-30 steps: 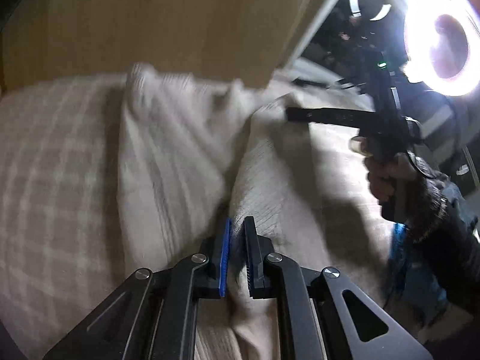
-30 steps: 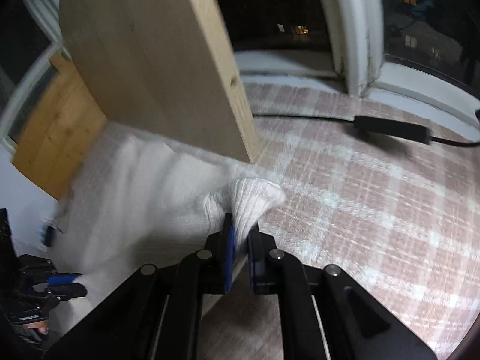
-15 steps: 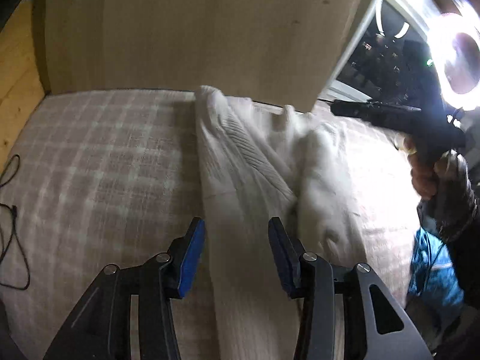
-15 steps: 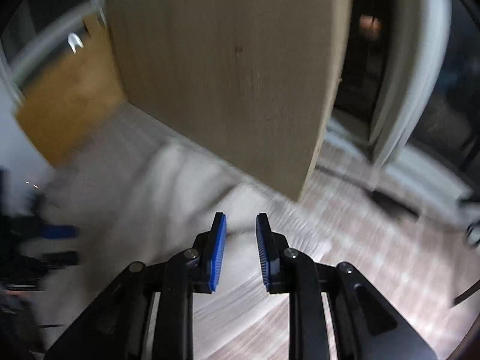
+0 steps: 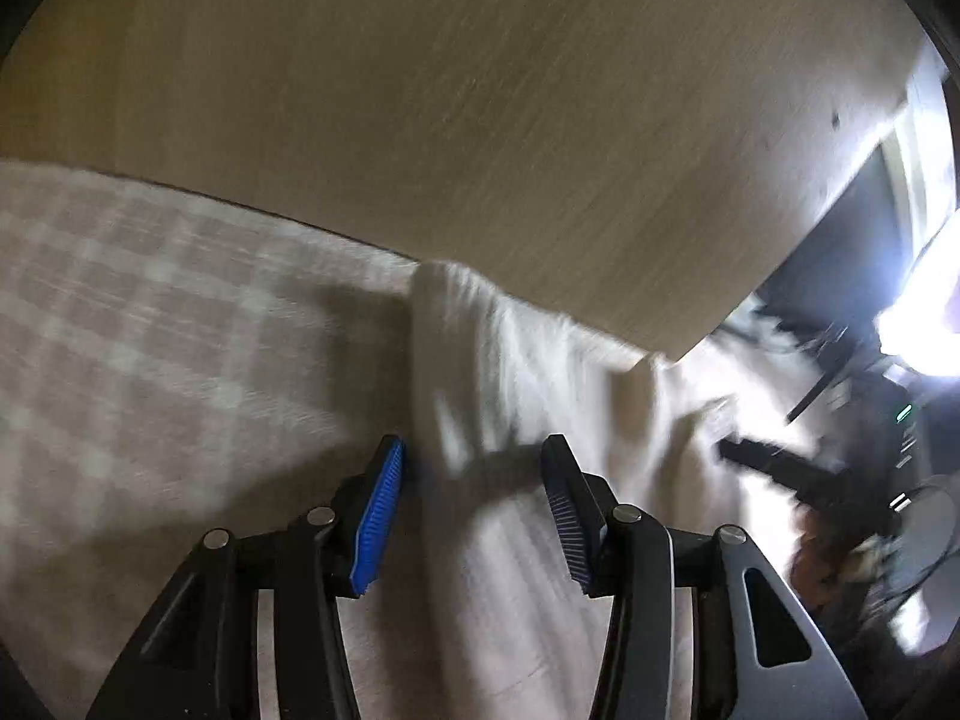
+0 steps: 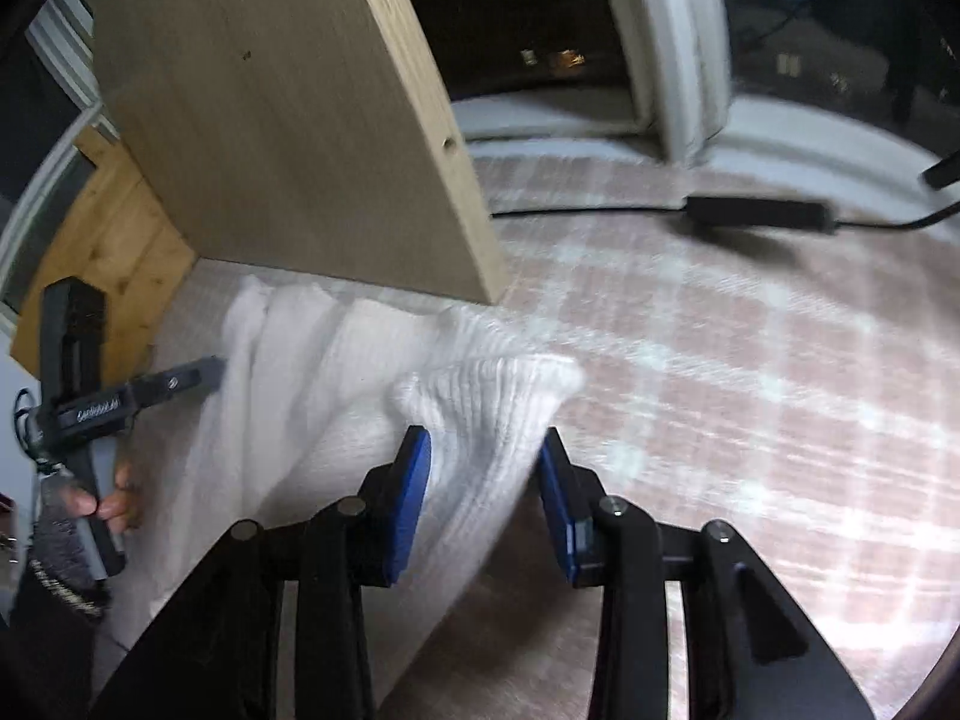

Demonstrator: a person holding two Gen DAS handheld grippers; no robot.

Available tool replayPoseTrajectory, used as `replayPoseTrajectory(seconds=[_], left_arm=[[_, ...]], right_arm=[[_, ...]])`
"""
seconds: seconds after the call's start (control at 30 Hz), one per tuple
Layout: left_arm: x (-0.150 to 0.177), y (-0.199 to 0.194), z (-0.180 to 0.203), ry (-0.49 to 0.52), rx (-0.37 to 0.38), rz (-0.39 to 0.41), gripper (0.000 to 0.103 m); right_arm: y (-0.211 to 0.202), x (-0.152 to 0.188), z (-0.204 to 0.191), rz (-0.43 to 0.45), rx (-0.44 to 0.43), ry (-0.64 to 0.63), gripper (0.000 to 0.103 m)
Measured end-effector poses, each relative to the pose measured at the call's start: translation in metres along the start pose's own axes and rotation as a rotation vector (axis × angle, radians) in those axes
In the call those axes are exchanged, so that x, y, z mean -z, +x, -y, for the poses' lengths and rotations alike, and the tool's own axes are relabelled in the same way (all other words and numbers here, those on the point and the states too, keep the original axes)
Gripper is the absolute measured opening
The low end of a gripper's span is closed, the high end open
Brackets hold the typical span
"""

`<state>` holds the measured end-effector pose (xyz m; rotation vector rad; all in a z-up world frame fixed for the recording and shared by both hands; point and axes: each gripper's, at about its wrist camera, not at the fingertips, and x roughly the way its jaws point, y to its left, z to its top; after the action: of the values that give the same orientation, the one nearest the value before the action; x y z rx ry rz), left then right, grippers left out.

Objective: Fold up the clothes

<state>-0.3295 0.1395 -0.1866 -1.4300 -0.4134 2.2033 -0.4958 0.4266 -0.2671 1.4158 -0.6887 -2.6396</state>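
Showing one white sweater (image 6: pixel 336 372) | two tongs parted | one wooden board (image 6: pixel 288 120)

The sweater (image 6: pixel 480 420) is white ribbed knit, soft and matt. Under it the bedcover (image 6: pixel 750 390) at the right of the frame is woven cloth in a pale pink check, slightly coarse. The board (image 6: pixel 288 138) at upper left is light wood with fine grain and a matt face. The right gripper (image 6: pixel 483 480) is black matt plastic with ridged blue pads (image 6: pixel 411 498) and small shiny metal pins (image 6: pixel 612 504).
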Motion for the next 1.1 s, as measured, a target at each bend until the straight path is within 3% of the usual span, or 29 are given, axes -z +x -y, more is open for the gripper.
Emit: replayPoseTrajectory(seconds=[0.07, 0.1, 0.13, 0.2, 0.27, 0.33, 0.37, 0.47, 0.57, 0.67, 0.8, 0.9, 1.0, 1.07, 1.1], left_arm=[[-0.001, 0.005, 0.008, 0.026, 0.001, 0.009, 0.017], [-0.001, 0.005, 0.012, 0.045, -0.006, 0.018, 0.013], [-0.001, 0.004, 0.018, 0.062, -0.012, 0.030, 0.013], [0.001, -0.009, 0.034, 0.116, -0.027, 0.081, 0.013], [0.005, -0.016, 0.054, 0.239, -0.094, 0.129, 0.013], [0.007, -0.004, 0.059, 0.305, -0.153, 0.103, 0.018], [0.005, -0.002, 0.053, 0.280, -0.171, 0.091, 0.018], [-0.003, 0.005, 0.036, 0.205, -0.222, 0.054, 0.032], [-0.005, -0.020, 0.037, 0.195, -0.284, 0.118, 0.032], [-0.002, -0.031, 0.052, 0.227, -0.286, 0.131, 0.032], [0.001, -0.014, 0.071, 0.257, -0.222, 0.059, 0.031], [0.005, 0.017, 0.076, 0.251, -0.274, -0.024, 0.029], [0.009, 0.028, 0.082, 0.287, -0.331, -0.031, 0.029], [0.011, 0.029, 0.082, 0.305, -0.325, -0.027, 0.020], [0.010, 0.028, 0.079, 0.298, -0.301, -0.026, 0.005]], right_arm=[[0.001, 0.001, -0.004, 0.014, -0.032, 0.010, 0.037], [0.001, 0.002, -0.006, 0.015, -0.052, 0.018, 0.024], [0.001, 0.003, -0.006, 0.011, -0.076, 0.031, 0.010], [-0.014, 0.005, -0.008, 0.052, -0.054, 0.038, 0.008], [-0.030, 0.005, -0.013, 0.090, 0.004, 0.026, 0.007], [-0.034, 0.007, -0.018, 0.095, 0.059, -0.013, 0.007], [-0.033, 0.008, -0.020, 0.085, 0.075, -0.032, 0.008], [-0.019, 0.007, -0.024, 0.012, 0.123, -0.066, 0.011], [-0.033, 0.002, -0.017, 0.038, 0.144, -0.061, 0.023], [-0.055, -0.003, -0.014, 0.119, 0.161, -0.027, 0.024], [-0.036, -0.022, -0.049, 0.116, 0.046, -0.118, 0.023], [-0.011, -0.028, -0.079, 0.064, -0.036, -0.208, 0.007], [0.023, -0.034, -0.104, -0.004, -0.059, -0.278, 0.007], [0.040, -0.037, -0.108, -0.041, -0.088, -0.274, 0.007], [0.048, -0.039, -0.109, -0.060, -0.102, -0.272, 0.007]])
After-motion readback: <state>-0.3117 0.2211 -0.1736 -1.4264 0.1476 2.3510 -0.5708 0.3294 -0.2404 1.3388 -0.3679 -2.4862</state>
